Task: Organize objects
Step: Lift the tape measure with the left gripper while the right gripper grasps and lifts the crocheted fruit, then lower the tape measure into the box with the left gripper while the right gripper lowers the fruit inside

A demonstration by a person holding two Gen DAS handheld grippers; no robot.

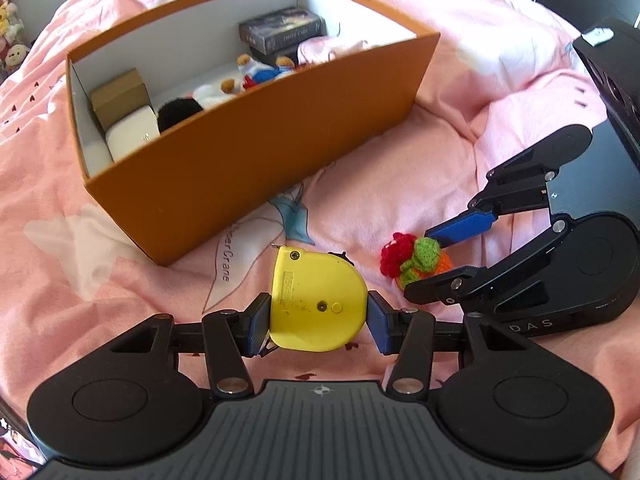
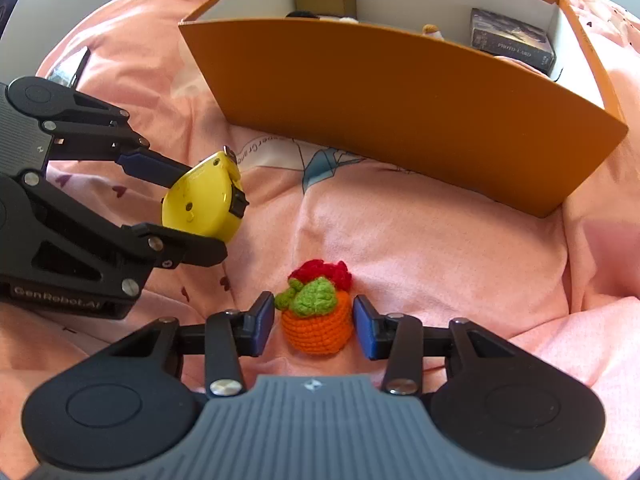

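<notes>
1. The orange box sits on the pink blanket. Its top is open, and its tall near wall stands between both grippers and the things inside.
2. The left gripper is squeezing the yellow tape measure. A blue pad presses on each side of it. The right wrist view shows the tape measure lifted off the blanket, close to the box's near wall.
3. The right gripper has its two blue pads on either side of the little knitted flower pot. The pot is orange with green leaves and a red flower. It rests on the blanket. The pads are right next to the pot, but I cannot tell if they squeeze it.
4. The two grippers are side by side, close together. There is a strip of bare blanket between the tape measure and the flower pot.
5. More bare blanket lies between the grippers and the box wall. A blue paper-crane drawing is printed there.
6. Inside the box, at one end, are a brown cardboard box, a white box and something black and fuzzy.
7. In the middle is a plush toy. At the other end is a dark card box.
8. A black thing lies at the far right edge of the blanket, well away from the box.
</notes>
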